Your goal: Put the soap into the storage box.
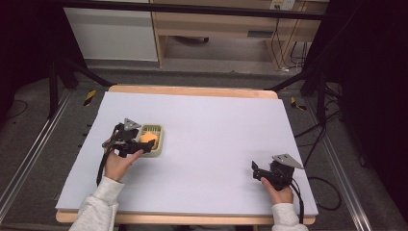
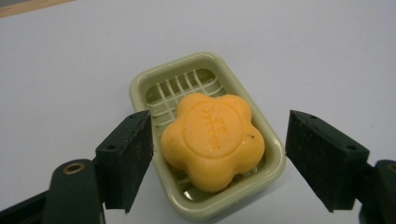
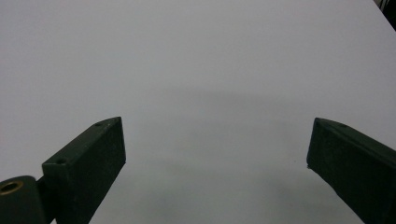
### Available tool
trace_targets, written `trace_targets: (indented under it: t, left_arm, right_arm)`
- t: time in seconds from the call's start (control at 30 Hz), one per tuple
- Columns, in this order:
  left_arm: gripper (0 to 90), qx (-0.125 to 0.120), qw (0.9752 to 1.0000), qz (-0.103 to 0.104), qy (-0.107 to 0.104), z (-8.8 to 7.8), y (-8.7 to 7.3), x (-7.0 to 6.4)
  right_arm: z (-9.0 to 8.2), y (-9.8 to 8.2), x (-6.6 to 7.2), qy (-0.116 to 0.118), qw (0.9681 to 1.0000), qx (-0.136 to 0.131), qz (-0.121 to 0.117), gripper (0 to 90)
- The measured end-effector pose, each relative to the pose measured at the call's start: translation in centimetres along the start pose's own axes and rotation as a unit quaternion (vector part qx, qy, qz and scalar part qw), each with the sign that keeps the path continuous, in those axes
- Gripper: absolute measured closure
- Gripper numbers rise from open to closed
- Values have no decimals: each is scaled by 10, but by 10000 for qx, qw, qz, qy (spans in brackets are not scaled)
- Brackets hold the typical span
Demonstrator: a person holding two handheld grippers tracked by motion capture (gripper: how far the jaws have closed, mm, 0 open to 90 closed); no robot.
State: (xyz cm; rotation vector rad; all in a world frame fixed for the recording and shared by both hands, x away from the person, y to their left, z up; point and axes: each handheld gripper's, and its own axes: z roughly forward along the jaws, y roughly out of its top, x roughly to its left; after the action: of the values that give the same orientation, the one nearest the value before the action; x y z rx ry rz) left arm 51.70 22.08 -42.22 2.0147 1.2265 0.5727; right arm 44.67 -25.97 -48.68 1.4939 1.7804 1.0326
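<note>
An orange flower-shaped soap (image 2: 213, 140) lies in a pale green soap dish (image 2: 154, 79) with a slotted floor. In the high view the soap (image 1: 147, 138) and dish (image 1: 157, 151) sit left of the table's middle. My left gripper (image 2: 219, 158) is open, its jaws on either side of the soap with a gap to each; in the high view the left gripper (image 1: 136, 143) is at the dish's left rim. Near the front right, my right gripper (image 1: 255, 171) rests low over the bare mat and is open, as the right gripper (image 3: 217, 158) view confirms.
A pale lilac mat (image 1: 216, 130) covers the wooden table (image 1: 192, 90). Black frame struts (image 1: 298, 79) and cables (image 1: 332, 192) flank the table. A wooden shelf unit (image 1: 216, 24) stands beyond the far edge.
</note>
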Motion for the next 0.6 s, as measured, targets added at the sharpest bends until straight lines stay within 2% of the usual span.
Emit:
trace_targets:
  t: [0.17,0.23,0.4,0.47,0.6]
  left_arm:
    - [246,-216,9996,-157,71,-12,-12,7]
    - [251,-326,9993,-159,113,-16,-17,8]
    - [251,-433,9988,-152,167,-25,-34,12]
    - [251,-486,9985,-191,184,-28,-41,14]
    - [250,-439,9983,-335,200,-32,-56,22]
  right_arm:
    - [0,0,0,-9,10000,-10,3,48]
    - [0,0,0,-18,10000,-10,12,48]
    - [0,0,0,-27,10000,-12,14,48]
    - [0,0,0,-31,10000,-9,17,48]
    - [0,0,0,-32,10000,-28,0,48]
